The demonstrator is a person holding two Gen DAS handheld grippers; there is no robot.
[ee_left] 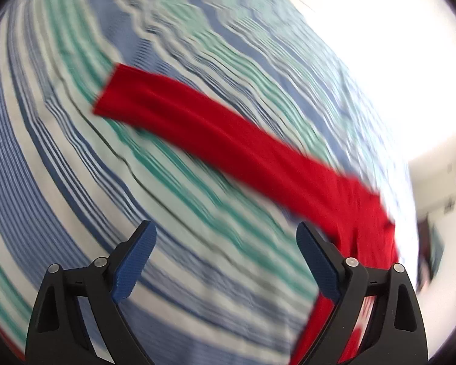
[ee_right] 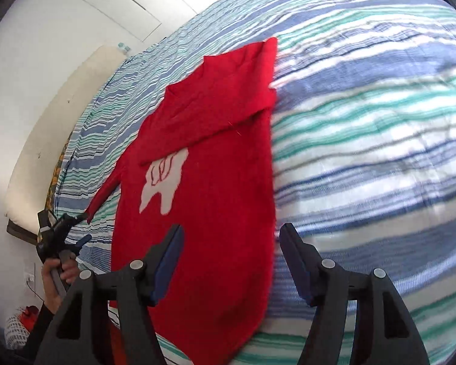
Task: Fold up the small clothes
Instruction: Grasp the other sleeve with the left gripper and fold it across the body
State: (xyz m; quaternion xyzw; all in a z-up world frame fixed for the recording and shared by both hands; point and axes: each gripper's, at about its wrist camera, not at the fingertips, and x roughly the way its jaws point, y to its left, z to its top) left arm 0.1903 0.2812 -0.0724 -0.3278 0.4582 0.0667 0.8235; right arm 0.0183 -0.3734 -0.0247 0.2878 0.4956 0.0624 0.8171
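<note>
A red sweater (ee_right: pixel 209 158) lies spread on a bed covered with a blue, green and white striped sheet (ee_right: pixel 364 127). The right wrist view shows most of it: the body running toward the camera, a white design (ee_right: pixel 162 184) on the chest, one sleeve folded across the upper chest, the other sleeve (ee_right: pixel 105 193) stretched out to the side. That view also takes in the left gripper (ee_right: pixel 76 231) beside this sleeve's cuff, held in a hand (ee_right: pixel 59 276), its fingers parted and clear of the cloth.

The left wrist view, blurred, shows only the long sleeve (ee_left: pixel 228 143) running across the sheet, with no sign of the chest design. The left gripper (ee_left: pixel 226 258) stands wide apart with nothing between its blue pads (ee_left: pixel 133 267); the sweater passes behind its right finger.

The right gripper (ee_right: pixel 231 258) is likewise spread wide and empty, hovering over the sweater's lower edge
</note>
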